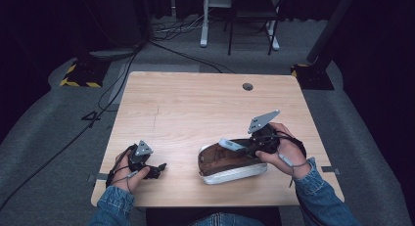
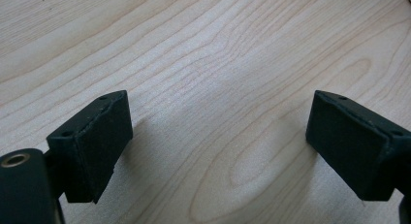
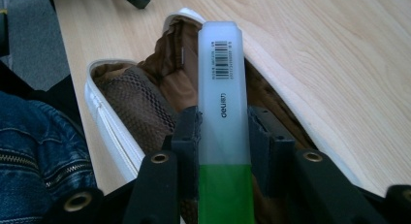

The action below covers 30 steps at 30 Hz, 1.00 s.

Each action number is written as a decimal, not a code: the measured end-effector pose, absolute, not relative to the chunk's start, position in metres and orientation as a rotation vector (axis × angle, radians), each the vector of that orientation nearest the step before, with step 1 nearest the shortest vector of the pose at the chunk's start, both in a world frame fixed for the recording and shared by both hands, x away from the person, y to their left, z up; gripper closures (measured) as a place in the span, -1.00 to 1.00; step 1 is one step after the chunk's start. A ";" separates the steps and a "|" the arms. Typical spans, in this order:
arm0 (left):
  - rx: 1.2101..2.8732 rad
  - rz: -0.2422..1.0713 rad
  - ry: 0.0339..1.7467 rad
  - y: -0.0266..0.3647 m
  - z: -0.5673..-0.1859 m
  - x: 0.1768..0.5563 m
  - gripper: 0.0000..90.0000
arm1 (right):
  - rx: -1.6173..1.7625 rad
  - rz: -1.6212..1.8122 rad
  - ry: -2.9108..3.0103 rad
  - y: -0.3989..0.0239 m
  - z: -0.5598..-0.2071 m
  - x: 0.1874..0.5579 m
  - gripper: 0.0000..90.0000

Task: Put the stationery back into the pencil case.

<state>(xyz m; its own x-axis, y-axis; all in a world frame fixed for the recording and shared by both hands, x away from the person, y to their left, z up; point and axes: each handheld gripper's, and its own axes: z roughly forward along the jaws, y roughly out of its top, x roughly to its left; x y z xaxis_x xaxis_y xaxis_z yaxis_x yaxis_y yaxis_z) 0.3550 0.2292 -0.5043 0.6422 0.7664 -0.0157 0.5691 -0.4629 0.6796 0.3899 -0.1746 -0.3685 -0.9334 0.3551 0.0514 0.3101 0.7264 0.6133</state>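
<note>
At the left of the high view, the left claw (image 1: pixel 159 168) rests low over the near-left part of the wooden worktop (image 1: pixel 195 103), held in the person's left hand (image 1: pixel 128 173), with a denim sleeve (image 1: pixel 113 206) coming in from the bottom edge. Its grey three-cornered plate sits on top and its cable loops round the wrist. In the left gripper view its two black jaws stand wide apart with nothing between them, and bare wood grain lies under and beyond the pads (image 2: pixel 94 141).

Right of it, near the front edge, lies a brown pencil case (image 1: pixel 230 162) with a white rim, unzipped and gaping. In the right gripper view the case's mouth is open, showing a brown mesh lining (image 3: pixel 140 100) and folded brown fabric inside.

Further right, the right claw (image 1: pixel 247 146) is held by the right hand (image 1: pixel 284 155) just over the far end of the case. It is clamped on a highlighter (image 3: pixel 224 107): the two pads (image 3: pixel 186 136) press the pen's sides. The pen has a frosted pale cap with a barcode and a green body below it. It points along the jaws, its capped end reaching out over the open case. In the high view the highlighter (image 1: pixel 232 145) lies slanted above the case's upper edge; whether it touches the fabric I cannot tell.
</note>
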 end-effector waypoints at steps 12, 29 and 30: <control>2.200 0.388 1.033 0.229 -0.504 0.355 -0.79 | 0.446 0.943 2.933 -0.161 -0.378 0.386 0.48; 2.199 0.385 1.035 0.229 -0.504 0.355 -0.79 | 0.358 0.877 2.982 -0.153 -0.391 0.390 0.48; 2.199 0.386 1.035 0.229 -0.504 0.355 -0.79 | 0.357 0.879 2.982 -0.153 -0.392 0.390 0.48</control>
<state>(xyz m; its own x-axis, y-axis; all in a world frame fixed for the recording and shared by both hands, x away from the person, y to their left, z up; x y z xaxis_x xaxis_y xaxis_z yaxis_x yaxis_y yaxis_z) 0.3550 0.2292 -0.5043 0.6421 0.7665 -0.0158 0.5689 -0.4625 0.6800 0.3905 -0.1529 -0.3921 -0.9738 0.2211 0.0524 0.2142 0.8163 0.5365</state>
